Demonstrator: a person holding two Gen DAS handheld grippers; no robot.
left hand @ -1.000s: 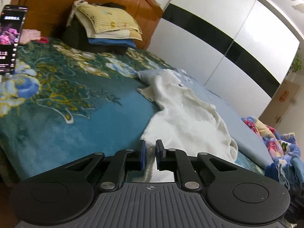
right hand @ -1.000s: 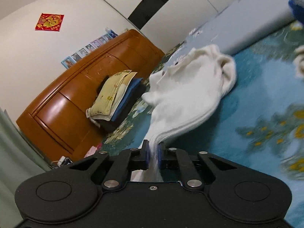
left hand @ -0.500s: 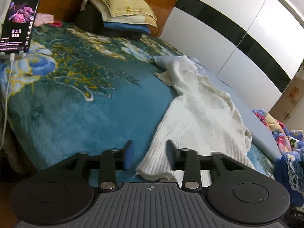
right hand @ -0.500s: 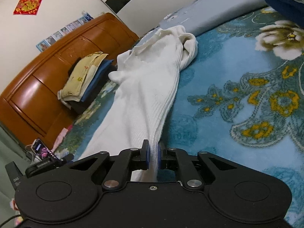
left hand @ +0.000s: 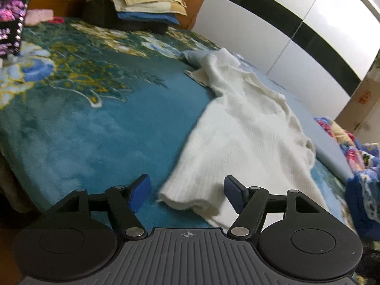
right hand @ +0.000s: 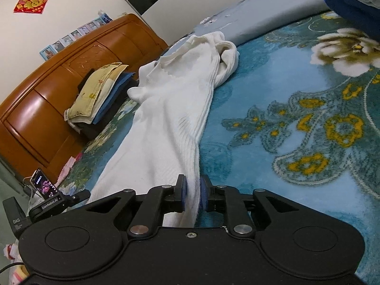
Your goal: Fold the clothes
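Tongs, 2: left tongs (left hand: 187, 193) spread apart, nothing held; right tongs (right hand: 192, 196) clamped on sweater (right hand: 171, 109) hem. Sweater: stretched lower centre to upper centre across bed (right hand: 296, 123), far end bunched. Risk: one-sided pull skews cloth, hem slips.

Left wrist: I look low across the bed, close over the white garment (left hand: 239, 128) toward the wardrobe.
Right wrist: low too — facing the headboard (right hand: 78, 76).
Shared: garment, folded pile (left hand: 142, 4).
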